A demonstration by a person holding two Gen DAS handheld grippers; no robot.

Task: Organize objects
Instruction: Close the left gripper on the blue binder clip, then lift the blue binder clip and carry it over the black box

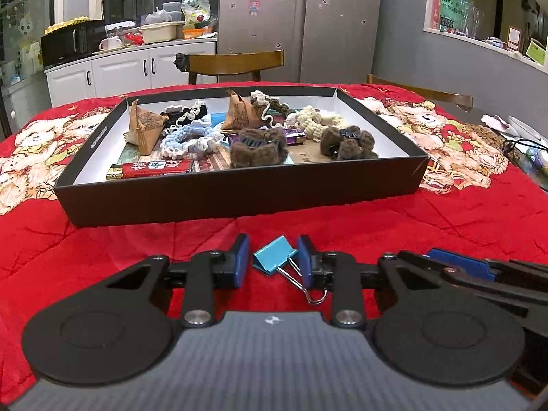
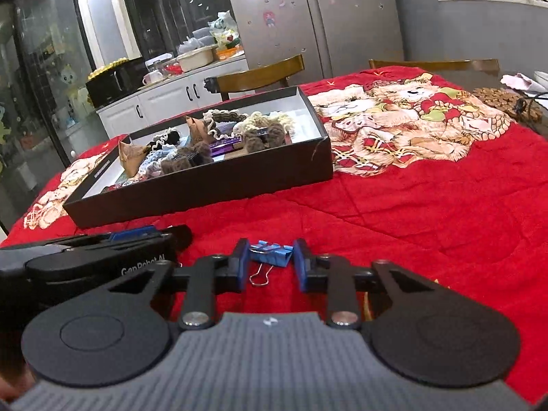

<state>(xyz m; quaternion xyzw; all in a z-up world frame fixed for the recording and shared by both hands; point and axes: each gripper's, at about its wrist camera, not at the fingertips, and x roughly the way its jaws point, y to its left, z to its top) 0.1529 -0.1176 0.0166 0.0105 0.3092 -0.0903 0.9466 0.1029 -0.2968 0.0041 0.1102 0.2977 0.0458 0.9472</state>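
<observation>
Blue metal is what each gripper has between its pads. The left gripper (image 1: 274,262) stands narrowly open around a light blue binder clip (image 1: 274,255) that lies on the red quilted cloth with bear pictures (image 1: 445,226) covering the surface. The right pad touches the clip where the wire handles begin, but a small gap shows at the left pad, so I cannot tell whether the grip is firm. The clip's long axis runs across the gripper, and its wire handles point to the near side.

The right gripper (image 2: 270,260) is closed to a narrow width on a darker blue binder clip with a pattern (image 2: 272,252). Both pads seem to press its two ends, and one wire handle lies on the cloth toward the near side.

Each clip sits directly in front of its own gripper, and the two grippers are just beside each other.

The shallow black cardboard box with a white inside (image 1: 239,198) stands on the far side, well apart from both clips. It holds brown fluffy hair clips, crocheted scrunchies, brown paper pyramid packets and some lighters. In my judgement, the next move is to lift the clips and carry them forward over the near wall.
</observation>
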